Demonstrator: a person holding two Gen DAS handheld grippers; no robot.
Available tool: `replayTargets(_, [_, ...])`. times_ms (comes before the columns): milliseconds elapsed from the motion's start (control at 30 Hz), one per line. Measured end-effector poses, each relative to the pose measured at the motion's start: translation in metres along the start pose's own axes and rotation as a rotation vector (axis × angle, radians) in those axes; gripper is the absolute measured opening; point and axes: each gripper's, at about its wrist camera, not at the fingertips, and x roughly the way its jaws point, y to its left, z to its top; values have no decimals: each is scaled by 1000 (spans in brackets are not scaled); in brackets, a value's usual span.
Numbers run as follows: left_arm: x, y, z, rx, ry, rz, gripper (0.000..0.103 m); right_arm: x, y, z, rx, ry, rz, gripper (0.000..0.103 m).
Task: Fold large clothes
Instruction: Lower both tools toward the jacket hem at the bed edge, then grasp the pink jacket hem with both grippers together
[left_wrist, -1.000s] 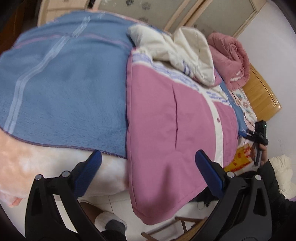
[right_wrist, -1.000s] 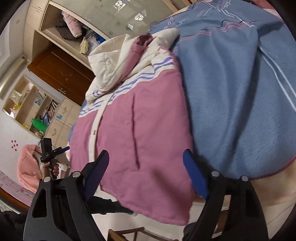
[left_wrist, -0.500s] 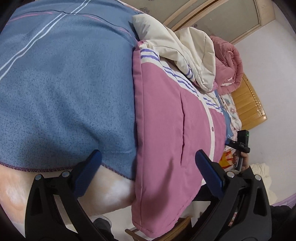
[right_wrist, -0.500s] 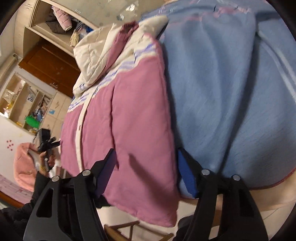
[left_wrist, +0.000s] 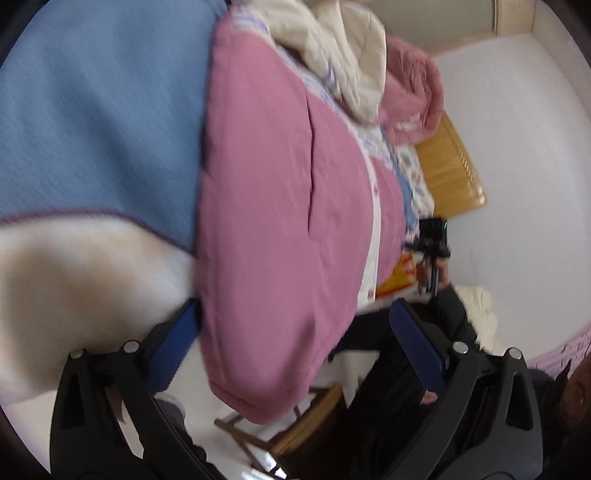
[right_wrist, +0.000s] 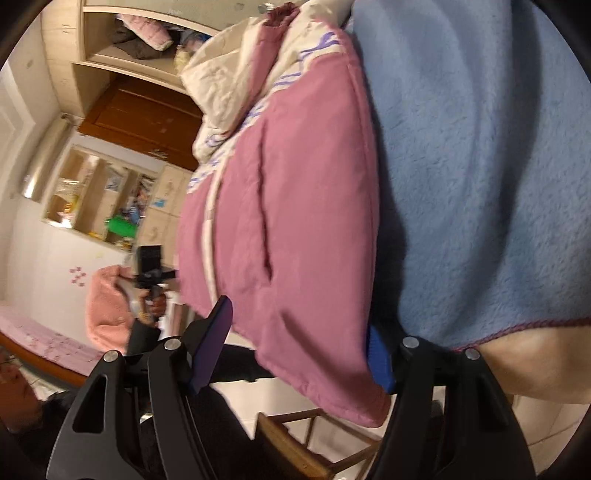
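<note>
A pink padded jacket (left_wrist: 280, 206) with a cream hood (left_wrist: 343, 55) lies on a blue blanket (left_wrist: 96, 122), its hem hanging over the bed's near edge. My left gripper (left_wrist: 295, 343) is open, its blue fingers on either side of the hem's corner. In the right wrist view the jacket (right_wrist: 295, 229) lies left of the blanket (right_wrist: 480, 166). My right gripper (right_wrist: 299, 347) is open with the hem's other corner between its fingers; its right finger (right_wrist: 378, 354) is partly hidden behind the fabric.
A person stands beyond the jacket holding a black camera rig (left_wrist: 432, 240), also in the right wrist view (right_wrist: 151, 266). A rolled pink quilt (left_wrist: 413, 99) and wooden headboard (left_wrist: 450, 166) lie beyond. A wooden stool (right_wrist: 303, 439) stands below the bed edge.
Both grippers have moved forward to the jacket's hem, which now lies between their open fingers. The views have tilted and come closer to the bed.
</note>
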Motion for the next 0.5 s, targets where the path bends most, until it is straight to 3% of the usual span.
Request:
replayTargets(100, [17,-2,-3,20,57,39,101,3,-1,-3,-9,28,-16,68])
replayTargets(200, [17,-2,-2,23,56,18,101,12,-6,-10,-12,87,-83,68])
replayTargets(300, [17,-1,-3,23,47,7,101,21,-6,-15,-16,137,-92,68])
replayTargets(400, [22,-5,-4,37,57,15,101,23,1,-16,-21,150,-82,60])
replayTargets(500, [27,-8,-5,52,63,34,101,19,12,-20,-47,141,-74,44])
